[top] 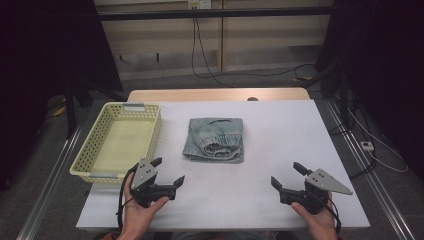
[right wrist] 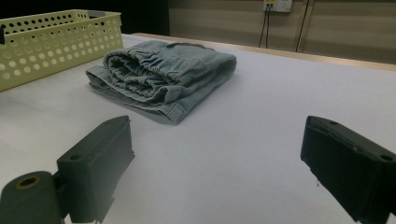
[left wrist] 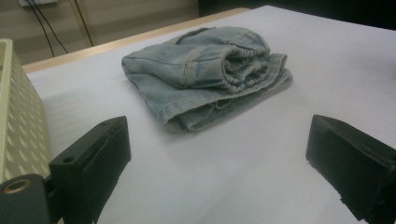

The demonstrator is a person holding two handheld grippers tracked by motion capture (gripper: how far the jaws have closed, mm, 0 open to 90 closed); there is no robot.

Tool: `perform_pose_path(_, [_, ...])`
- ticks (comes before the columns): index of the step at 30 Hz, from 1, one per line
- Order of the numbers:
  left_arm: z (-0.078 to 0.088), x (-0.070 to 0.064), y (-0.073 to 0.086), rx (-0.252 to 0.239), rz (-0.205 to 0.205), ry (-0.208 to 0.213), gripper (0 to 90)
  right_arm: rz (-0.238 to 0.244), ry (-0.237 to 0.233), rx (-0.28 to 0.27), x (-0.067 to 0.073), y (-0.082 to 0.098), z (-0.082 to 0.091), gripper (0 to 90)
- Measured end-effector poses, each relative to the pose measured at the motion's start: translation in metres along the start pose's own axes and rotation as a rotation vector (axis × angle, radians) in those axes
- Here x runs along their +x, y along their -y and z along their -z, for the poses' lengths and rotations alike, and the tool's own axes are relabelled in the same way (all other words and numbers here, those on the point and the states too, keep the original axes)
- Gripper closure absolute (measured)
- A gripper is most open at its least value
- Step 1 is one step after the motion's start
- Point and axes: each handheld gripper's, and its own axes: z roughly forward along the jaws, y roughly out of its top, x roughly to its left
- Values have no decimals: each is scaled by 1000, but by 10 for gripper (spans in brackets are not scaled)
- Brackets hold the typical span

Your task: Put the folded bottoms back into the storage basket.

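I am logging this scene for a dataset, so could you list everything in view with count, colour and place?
jeans: one, light blue, folded, middle of the table
basket: one, pale yellow, left side of the table, apart from the jeans
table: one, white top
wall socket: one, white, far wall, cables hanging from it
left gripper: one, black, open, near left of table
right gripper: one, black, open, near right
hands: two, bottom edge

Jeans [top: 215, 140] lie mid-table [top: 280, 130]. Basket [top: 150, 137] sits left of the jeans. Both grippers sit nearer than the jeans.
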Motion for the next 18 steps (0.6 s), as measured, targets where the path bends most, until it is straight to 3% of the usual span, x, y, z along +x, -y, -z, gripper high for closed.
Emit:
perform_pose_path(9, [0,0,-2,4,-9,-10,76,7,-5,5,0,1,-1,93])
perform_pose_path(18, [-7,2,-8,20,13,-11,77,-2,-15,17,-3,3,-4,90])
